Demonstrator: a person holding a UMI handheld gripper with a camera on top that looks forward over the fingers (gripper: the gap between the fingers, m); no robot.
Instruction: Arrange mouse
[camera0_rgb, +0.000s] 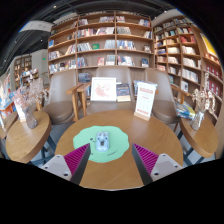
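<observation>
Gripper (108, 160) fingers stand apart; mouse (102, 147) lies between them on green mat (118, 138), long axis pointing ahead.

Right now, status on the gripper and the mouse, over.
Gripper open, empty. Mouse sitting on the green mat on the round wooden table, between the fingers, gaps either side. Nothing in the way.

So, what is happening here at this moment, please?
A hand-held gripper hovers over a round wooden table in a room lined with bookshelves. Its fingers are open. A grey mouse lies on a green mat between and just ahead of the fingertips, resting on its own, not gripped.
</observation>
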